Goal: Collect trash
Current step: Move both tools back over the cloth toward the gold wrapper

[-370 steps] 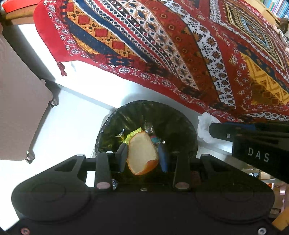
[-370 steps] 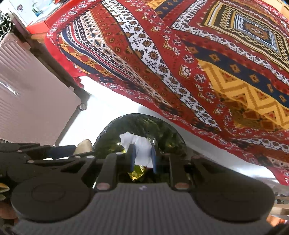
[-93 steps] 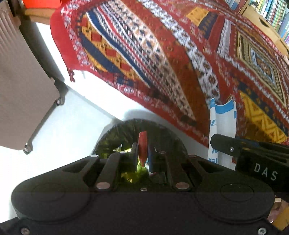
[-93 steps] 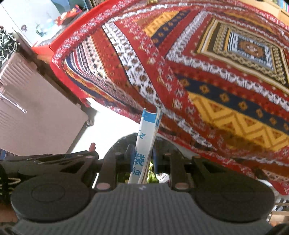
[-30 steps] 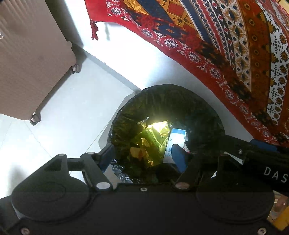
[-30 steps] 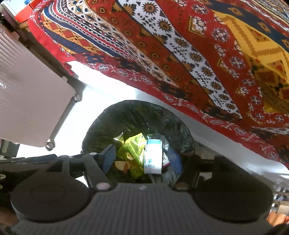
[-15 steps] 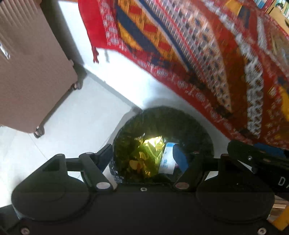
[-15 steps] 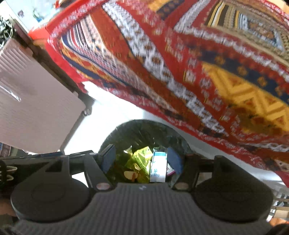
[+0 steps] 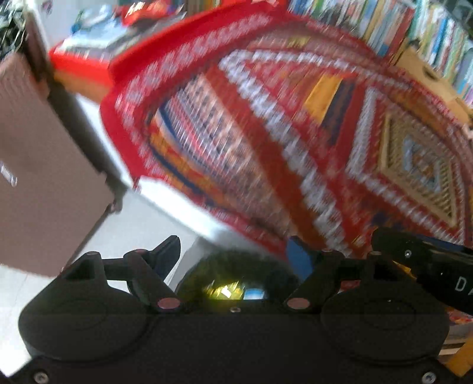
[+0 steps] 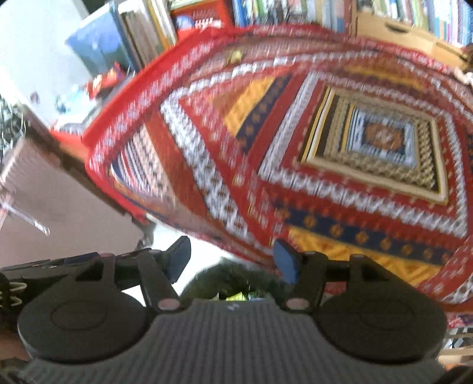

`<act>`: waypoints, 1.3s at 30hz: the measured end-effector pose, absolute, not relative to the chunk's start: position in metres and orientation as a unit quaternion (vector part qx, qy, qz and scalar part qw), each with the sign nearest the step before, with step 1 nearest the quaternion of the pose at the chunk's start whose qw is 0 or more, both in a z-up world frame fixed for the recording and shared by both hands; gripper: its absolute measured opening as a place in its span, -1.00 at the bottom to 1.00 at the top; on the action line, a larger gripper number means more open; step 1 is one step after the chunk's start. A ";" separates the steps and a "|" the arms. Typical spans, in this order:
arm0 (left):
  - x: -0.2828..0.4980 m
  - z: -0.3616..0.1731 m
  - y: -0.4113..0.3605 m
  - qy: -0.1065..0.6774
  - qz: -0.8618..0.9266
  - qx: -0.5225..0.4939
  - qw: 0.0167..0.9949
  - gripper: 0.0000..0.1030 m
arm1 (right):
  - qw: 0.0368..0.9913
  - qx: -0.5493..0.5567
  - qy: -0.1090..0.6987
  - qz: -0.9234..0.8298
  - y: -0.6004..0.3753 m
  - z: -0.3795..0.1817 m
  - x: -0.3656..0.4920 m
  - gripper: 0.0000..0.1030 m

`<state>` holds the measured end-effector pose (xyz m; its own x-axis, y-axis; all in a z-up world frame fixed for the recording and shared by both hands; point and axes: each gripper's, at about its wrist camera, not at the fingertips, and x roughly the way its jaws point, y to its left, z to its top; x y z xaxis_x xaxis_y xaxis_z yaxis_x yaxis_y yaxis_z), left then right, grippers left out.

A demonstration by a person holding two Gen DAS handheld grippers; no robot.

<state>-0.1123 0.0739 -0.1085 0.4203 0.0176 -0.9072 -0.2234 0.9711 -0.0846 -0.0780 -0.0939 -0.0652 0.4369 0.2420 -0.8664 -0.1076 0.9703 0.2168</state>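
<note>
Fingers of the left gripper (image 9: 235, 255) are opening with nothing between them; the right gripper (image 10: 232, 260) is wide and empty, because the trash (image 9: 233, 292) lies in the bin (image 9: 212, 265) below.

You are looking at a red patterned cloth (image 10: 340, 177) with white, yellow and navy bands, draped over a raised surface so that its edge hangs down above the pale floor (image 9: 142, 233). To your left stands a pinkish-brown ribbed suitcase (image 9: 38, 189), just beside the cloth's hanging corner. Behind the cloth you can see shelves of books (image 10: 295, 11), blurred, and a tan cardboard box (image 9: 425, 76) at the cloth's far edge.
</note>
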 end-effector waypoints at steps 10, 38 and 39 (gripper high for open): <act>-0.037 -0.036 0.057 0.470 0.046 -0.072 0.878 0.51 | 0.881 0.095 0.457 0.079 -0.131 -0.005 -0.017 0.43; 0.265 -0.082 0.019 0.445 0.029 -0.012 0.895 0.32 | 0.870 0.168 0.462 0.021 -0.154 -0.074 0.200 -0.16; 0.274 -0.091 0.018 0.447 0.028 -0.010 0.894 0.32 | 0.869 0.167 0.465 0.019 -0.153 -0.079 0.205 -0.16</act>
